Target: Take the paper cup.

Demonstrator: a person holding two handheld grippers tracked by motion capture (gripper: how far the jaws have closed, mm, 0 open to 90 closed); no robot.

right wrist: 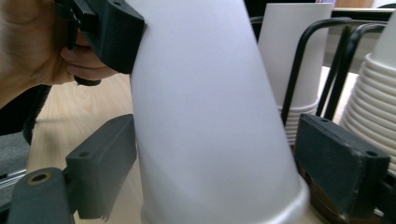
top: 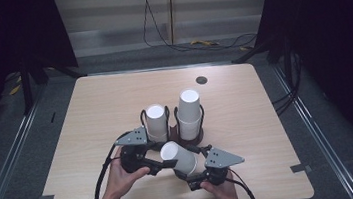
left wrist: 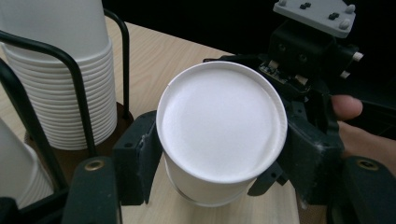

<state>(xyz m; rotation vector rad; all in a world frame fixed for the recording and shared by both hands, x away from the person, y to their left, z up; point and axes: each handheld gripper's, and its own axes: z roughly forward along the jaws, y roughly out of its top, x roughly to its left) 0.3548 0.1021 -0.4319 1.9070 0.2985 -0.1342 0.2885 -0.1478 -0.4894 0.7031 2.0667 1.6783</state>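
Observation:
A white paper cup lies tilted just above the table, held between both grippers in front of the cup holder. My left gripper is shut on its closed base end; in the left gripper view the cup faces me base-first with the black pads pressed on both sides. My right gripper comes in from the near right and is shut on the rim end. In the right gripper view the cup stands between both pads, with a finger of the left gripper higher up.
Two stacks of white cups stand upside down in black wire holders on a dark round base, right behind the held cup. A small black disc lies at the far side of the wooden table.

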